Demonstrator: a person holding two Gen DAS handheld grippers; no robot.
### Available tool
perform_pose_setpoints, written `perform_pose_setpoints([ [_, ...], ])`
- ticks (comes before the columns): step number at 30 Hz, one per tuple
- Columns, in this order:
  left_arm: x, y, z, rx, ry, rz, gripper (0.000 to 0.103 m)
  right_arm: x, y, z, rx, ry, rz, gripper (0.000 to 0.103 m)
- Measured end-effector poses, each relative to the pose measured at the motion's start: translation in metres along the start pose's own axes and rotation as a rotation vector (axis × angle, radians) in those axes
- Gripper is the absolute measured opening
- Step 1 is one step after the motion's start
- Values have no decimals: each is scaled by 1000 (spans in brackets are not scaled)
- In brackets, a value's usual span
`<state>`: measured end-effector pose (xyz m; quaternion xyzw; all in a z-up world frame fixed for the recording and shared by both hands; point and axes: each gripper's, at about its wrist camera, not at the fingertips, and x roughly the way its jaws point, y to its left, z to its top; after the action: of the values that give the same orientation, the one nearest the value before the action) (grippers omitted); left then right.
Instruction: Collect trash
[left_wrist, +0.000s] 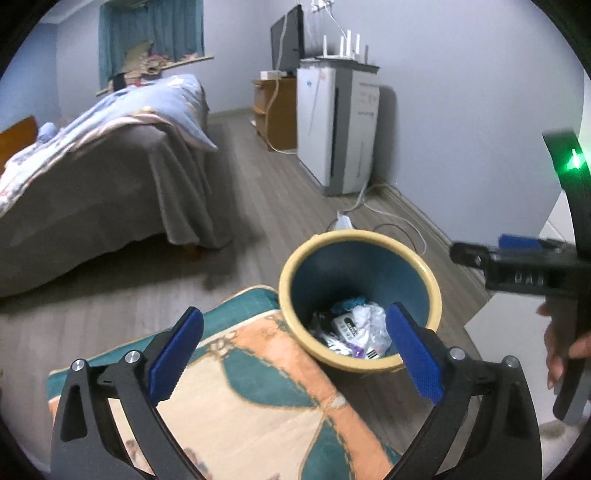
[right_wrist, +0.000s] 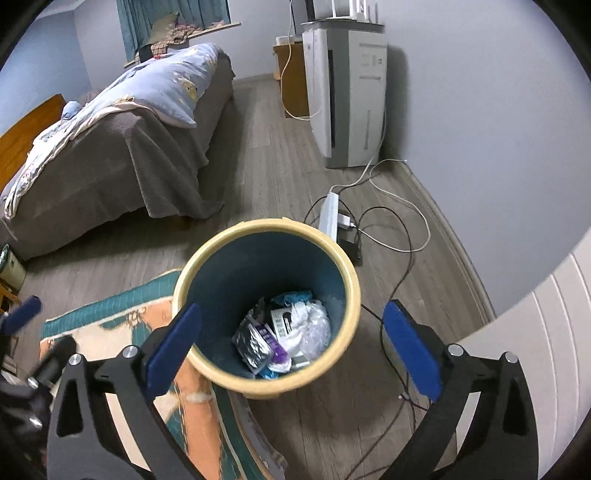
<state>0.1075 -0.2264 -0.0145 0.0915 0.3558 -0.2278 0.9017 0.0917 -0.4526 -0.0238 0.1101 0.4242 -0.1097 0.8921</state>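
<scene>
The trash bin, blue inside with a pale yellow rim, is standing on the wood floor at the corner of a patterned teal and orange rug. At its bottom a heap of trash is lying: crumpled white plastic, a silvery wrapper, something purple and a printed packet. The bin is only filled at its base; the walls above the heap are bare.

The right gripper is hovering right over the bin mouth with its blue pads spread wide and nothing between them. The left gripper is hanging a little to the side, over the rug and the near rim of the bin, also spread wide and carrying nothing. In the left wrist view the right gripper is showing at the right edge, blurred, with the person's hand on its handle.

Judging from this, some trash is already sitting in the bin and neither gripper is bringing more. No loose litter is showing on the floor or rug here, so what is left I cannot tell from these views.

Further out, a power strip with tangled cables is lying just behind the bin, a white appliance is standing against the wall, and a bed with a blue quilt is filling the left side.
</scene>
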Motion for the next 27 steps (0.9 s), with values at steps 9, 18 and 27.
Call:
perform_pose_setpoints([
  [9, -20, -9, -26, -25, 30, 14, 98, -39, 3, -35, -20, -67, -24, 97],
  [18, -14, -9, -25, 11, 6, 21, 98, -39, 12, -35, -52, -92, -66, 97],
  [27, -19, -5, -24, 13, -1, 24, 98, -39, 19, -36, -76, -87, -91, 97],
])
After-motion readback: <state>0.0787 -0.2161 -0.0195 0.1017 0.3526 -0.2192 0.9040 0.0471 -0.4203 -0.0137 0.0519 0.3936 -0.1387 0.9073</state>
